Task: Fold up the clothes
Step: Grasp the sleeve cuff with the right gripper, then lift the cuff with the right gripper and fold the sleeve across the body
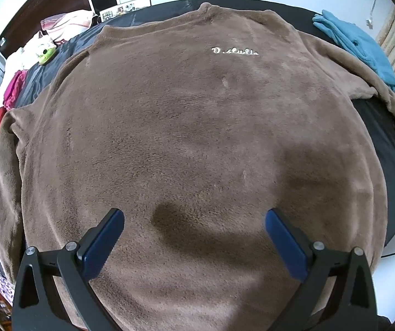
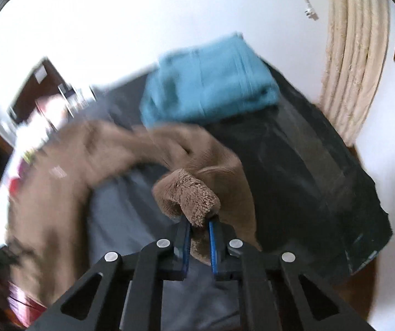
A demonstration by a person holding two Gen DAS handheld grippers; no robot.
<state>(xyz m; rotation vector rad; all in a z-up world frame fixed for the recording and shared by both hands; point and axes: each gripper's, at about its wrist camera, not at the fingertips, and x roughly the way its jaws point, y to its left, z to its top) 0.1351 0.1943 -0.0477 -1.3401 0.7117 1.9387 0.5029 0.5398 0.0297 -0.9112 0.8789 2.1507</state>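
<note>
While the brown fleece sweater (image 1: 186, 127) lay spread front-up over the dark bed cover (image 1: 390, 143), here's how things stood:

Sweater: took up most of the bed, white script lettering (image 1: 234, 51) on the chest, collar at the far edge.
Left gripper (image 1: 194, 244): hung over the lower part of the sweater body, jaws spread wide, nothing between the blue pads (image 1: 102, 244) — fabric under them, not pinched.
Right gripper (image 2: 199, 244): jaws pressed together on the fuzzy end of a sleeve (image 2: 189, 195), cuff bunched up and poking out past the fingertips.
Sleeve: lifted off the cover, trailing back toward the rest of the sweater — pretty blurry in the right wrist view.
Teal garment (image 2: 208, 80): folded, sat on the far corner of the bed, just beyond the sleeve.
Other stuff: pink and red clothes (image 1: 10, 96) piled along the left side of the bed, cream curtain (image 2: 354, 63) by the wall.
</note>
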